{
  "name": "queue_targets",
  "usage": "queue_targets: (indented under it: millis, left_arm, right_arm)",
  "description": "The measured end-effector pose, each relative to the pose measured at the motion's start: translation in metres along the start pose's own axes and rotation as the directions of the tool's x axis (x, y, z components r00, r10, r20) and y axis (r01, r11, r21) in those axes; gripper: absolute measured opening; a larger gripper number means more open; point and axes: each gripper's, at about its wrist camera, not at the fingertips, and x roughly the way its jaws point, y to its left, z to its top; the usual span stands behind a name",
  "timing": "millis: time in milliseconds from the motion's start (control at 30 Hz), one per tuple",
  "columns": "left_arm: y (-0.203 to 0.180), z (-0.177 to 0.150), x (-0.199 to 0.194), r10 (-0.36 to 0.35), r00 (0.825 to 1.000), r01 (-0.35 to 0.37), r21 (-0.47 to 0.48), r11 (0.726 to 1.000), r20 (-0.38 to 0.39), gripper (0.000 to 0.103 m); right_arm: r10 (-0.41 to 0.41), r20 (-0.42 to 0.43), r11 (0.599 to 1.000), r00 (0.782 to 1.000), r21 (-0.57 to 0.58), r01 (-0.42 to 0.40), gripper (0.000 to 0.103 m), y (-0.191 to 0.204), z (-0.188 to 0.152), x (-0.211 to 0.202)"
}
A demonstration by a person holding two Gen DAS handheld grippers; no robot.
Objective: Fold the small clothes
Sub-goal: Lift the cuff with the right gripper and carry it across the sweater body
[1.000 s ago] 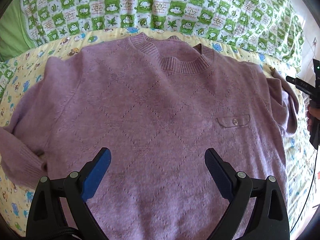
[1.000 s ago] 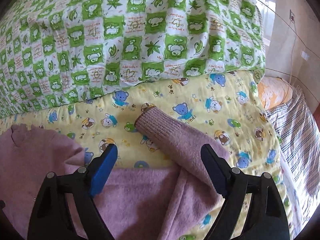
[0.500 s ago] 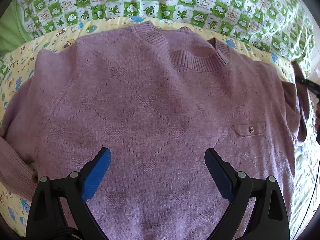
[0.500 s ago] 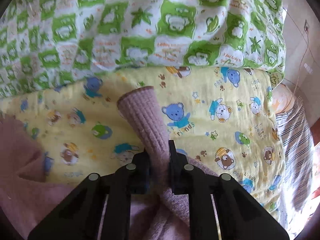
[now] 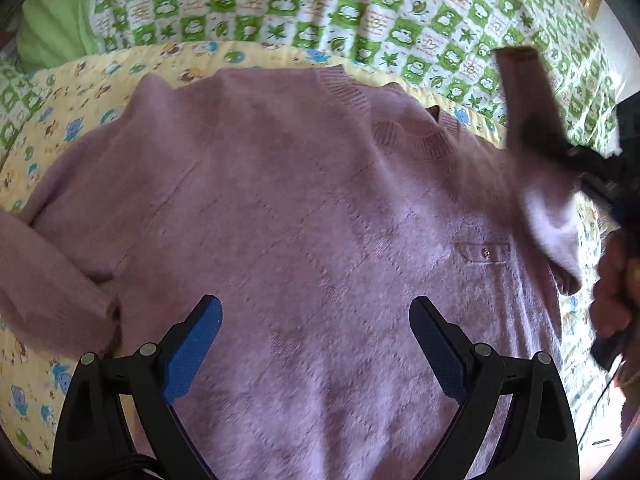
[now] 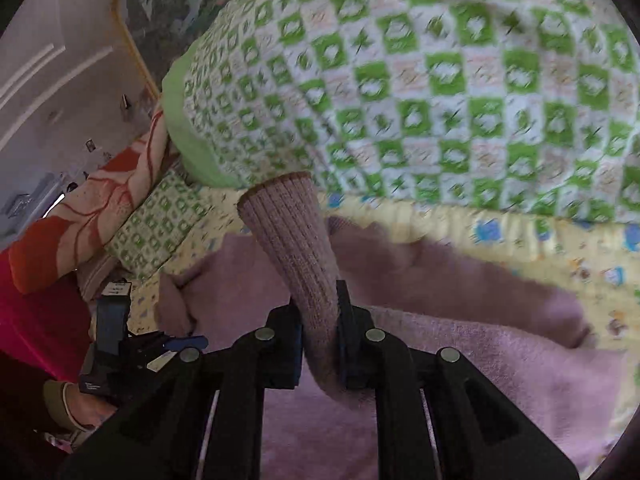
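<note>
A mauve knitted sweater (image 5: 304, 216) lies face up on a yellow cartoon-print sheet (image 5: 60, 96), collar (image 5: 416, 140) toward the far side, small buttoned pocket (image 5: 484, 251) at the right. My left gripper (image 5: 316, 344) hovers open above the sweater's lower body, nothing between its blue pads. My right gripper (image 6: 320, 340) is shut on the ribbed sleeve cuff (image 6: 292, 236), which stands up between its jaws. In the left wrist view that sleeve (image 5: 524, 92) is lifted and blurred over the sweater's right shoulder, with the right gripper (image 5: 552, 140) and a hand (image 5: 612, 280) behind it.
A green-and-white checked quilt (image 5: 360, 8) is heaped along the far side of the bed. The other sleeve (image 5: 48, 280) lies at the left. An orange-patterned pillow (image 6: 100, 208) and a wall lie beyond. The left gripper (image 6: 116, 344) and its hand show at lower left in the right wrist view.
My right gripper shut on the sleeve cuff, then lifted and swung it left over the sweater. The left gripper shifted sideways above the sweater and stayed open.
</note>
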Motion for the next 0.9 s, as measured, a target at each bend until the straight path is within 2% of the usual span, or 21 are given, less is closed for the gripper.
queue_targets:
  millis: [133,200,300,333,400,433,467,533,700,767,800,833,867,900]
  left_arm:
    - [0.017,-0.007,-0.005,-0.020,1.000,0.019,-0.037,0.999,-0.016,0.095]
    - [0.022,-0.007,-0.003,-0.028,0.999,0.026,-0.052,0.998,-0.029,0.096]
    - [0.024,-0.002,0.003,-0.057,0.997,0.053,-0.074,0.996,-0.048,0.096]
    - [0.024,-0.001,0.006,-0.067,0.996,0.063,-0.079,0.995,-0.053,0.096]
    - [0.023,0.003,0.013,-0.082,0.995,0.076,-0.083,0.994,-0.064,0.096]
    - [0.020,0.007,0.019,-0.085,0.994,0.079,-0.081,0.994,-0.069,0.096]
    - [0.018,0.013,0.022,-0.101,0.992,0.095,-0.081,0.992,-0.075,0.096]
    - [0.015,0.024,0.036,-0.104,0.991,0.097,-0.076,0.992,-0.088,0.096]
    - [0.010,0.049,0.070,-0.136,0.980,0.121,-0.109,0.987,-0.142,0.096]
    - [0.006,0.053,0.071,-0.173,0.978,0.160,-0.111,0.981,-0.117,0.088]
    - [0.004,0.054,0.071,-0.200,0.974,0.188,-0.106,0.976,-0.111,0.062]
    - [-0.002,0.055,0.072,-0.240,0.963,0.229,-0.094,0.969,-0.123,0.044]
    - [-0.005,0.056,0.071,-0.260,0.956,0.250,-0.089,0.964,-0.134,0.010]
    - [-0.011,0.057,0.068,-0.293,0.946,0.283,-0.085,0.955,-0.141,0.005]
  right_arm:
    - [0.066,-0.111,0.998,0.992,0.010,-0.065,0.014,0.028,-0.025,0.071]
    - [0.084,-0.166,0.996,0.983,0.007,-0.084,0.014,0.037,-0.036,0.094]
    - [0.033,-0.245,0.999,0.969,0.026,-0.027,0.027,0.038,-0.043,0.111]
    - [0.037,-0.247,0.999,0.968,0.047,-0.026,0.033,0.036,-0.044,0.109]
    - [0.025,-0.217,0.997,0.976,0.081,-0.007,0.054,0.030,-0.048,0.097]
    - [0.012,-0.195,0.995,0.981,0.099,0.007,0.072,0.026,-0.049,0.088]
    - [0.007,-0.165,0.993,0.986,0.116,0.012,0.075,0.020,-0.052,0.076]
    - [-0.024,-0.119,0.989,0.993,0.142,0.041,0.075,0.011,-0.055,0.048]
    - [-0.101,-0.034,0.967,0.994,0.230,0.106,0.075,-0.006,-0.069,-0.019]
    - [-0.137,-0.024,0.956,0.990,0.259,0.138,0.075,-0.008,-0.081,-0.038]
    - [-0.153,-0.023,0.950,0.988,0.272,0.154,0.075,-0.012,-0.084,-0.047]
    - [-0.173,-0.021,0.942,0.985,0.288,0.171,0.075,-0.014,-0.091,-0.055]
    - [-0.186,-0.018,0.936,0.982,0.302,0.183,0.075,-0.016,-0.094,-0.060]
    - [-0.200,-0.014,0.928,0.980,0.317,0.194,0.075,-0.016,-0.098,-0.065]
